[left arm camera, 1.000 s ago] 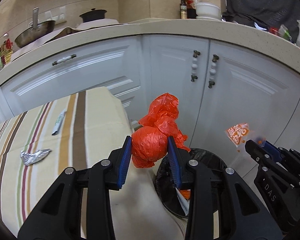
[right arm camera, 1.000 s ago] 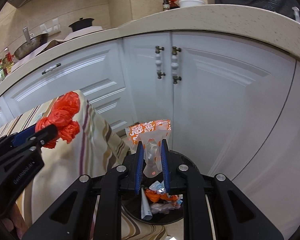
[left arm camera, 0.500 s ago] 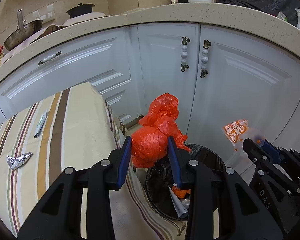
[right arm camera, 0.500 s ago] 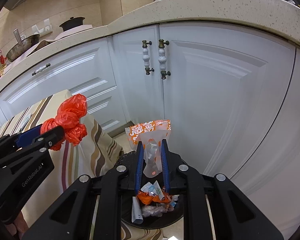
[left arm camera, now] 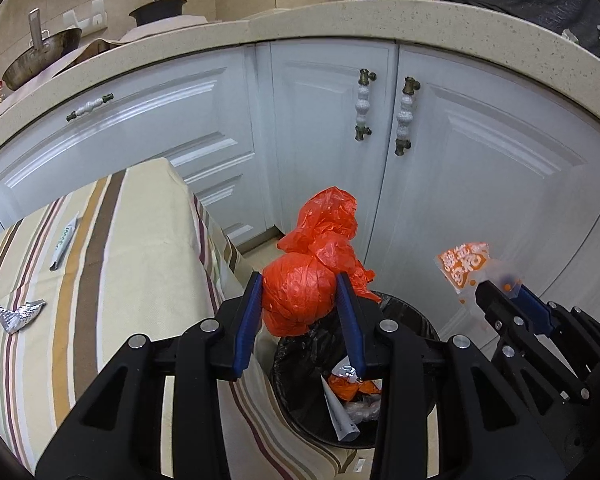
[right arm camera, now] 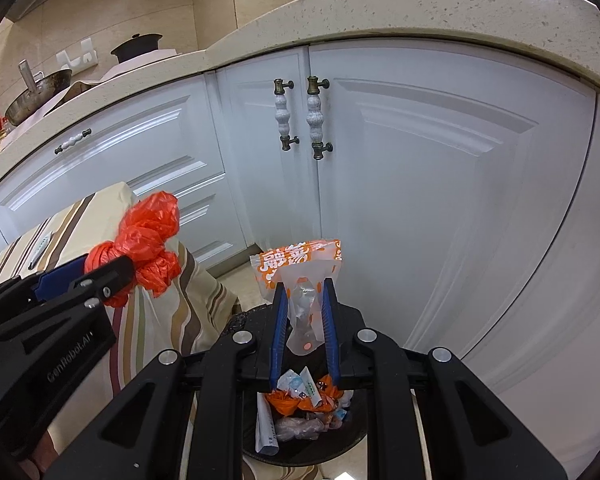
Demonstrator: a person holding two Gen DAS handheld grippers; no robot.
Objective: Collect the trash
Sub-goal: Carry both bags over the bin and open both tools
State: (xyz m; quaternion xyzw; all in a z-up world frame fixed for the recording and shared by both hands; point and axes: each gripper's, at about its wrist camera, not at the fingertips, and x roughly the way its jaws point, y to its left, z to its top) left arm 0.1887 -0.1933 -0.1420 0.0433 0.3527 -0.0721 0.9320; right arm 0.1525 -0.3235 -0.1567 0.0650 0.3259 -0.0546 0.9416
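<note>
Left gripper (left arm camera: 300, 292) clamps red plastic bag (left arm camera: 300, 296) | right gripper (right arm camera: 305, 304) pinches orange snack wrapper (right arm camera: 300, 268) | both above black bin (right arm camera: 352, 436), by striped table's corner (left arm camera: 168, 168)

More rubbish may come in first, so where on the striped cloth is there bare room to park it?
The cloth is bare from the sachet and foil scrap across to its edge by the bin. The bin is crowded with wrappers.
</note>
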